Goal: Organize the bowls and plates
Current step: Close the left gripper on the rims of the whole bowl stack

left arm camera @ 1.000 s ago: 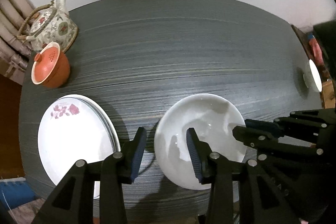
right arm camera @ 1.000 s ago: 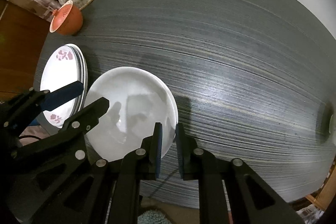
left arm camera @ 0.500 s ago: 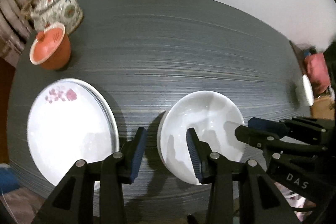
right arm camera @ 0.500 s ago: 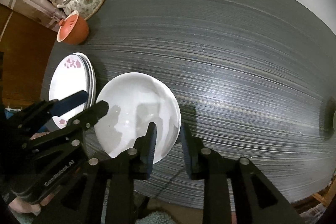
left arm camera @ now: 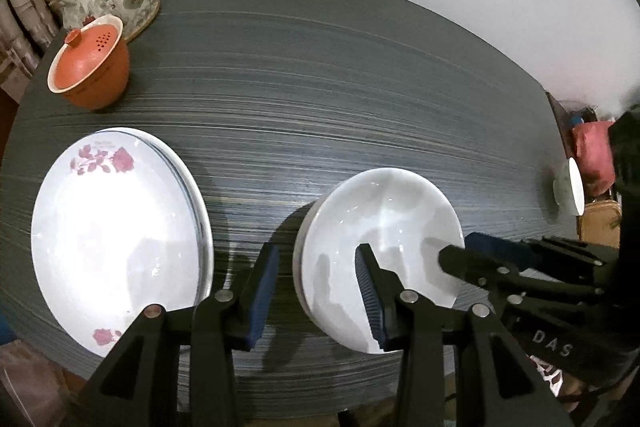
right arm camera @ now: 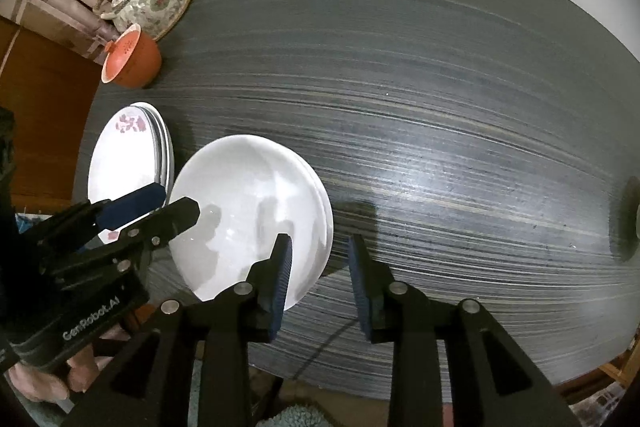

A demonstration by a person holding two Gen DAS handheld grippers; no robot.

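The white bowl sat on the counter beside the flowered plates. The left gripper straddled its near rim, spread and not pinching; the right gripper, just opening, held nothing. Glazed, rigid, breakable and probably slippery, it looked best taken by the rim.

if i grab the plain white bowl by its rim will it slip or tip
The bowl looks glazed and glossy, so probably slippery between the pads. It seems rigid ceramic: likely fragile if dropped. Held by one edge, it would probably tilt.
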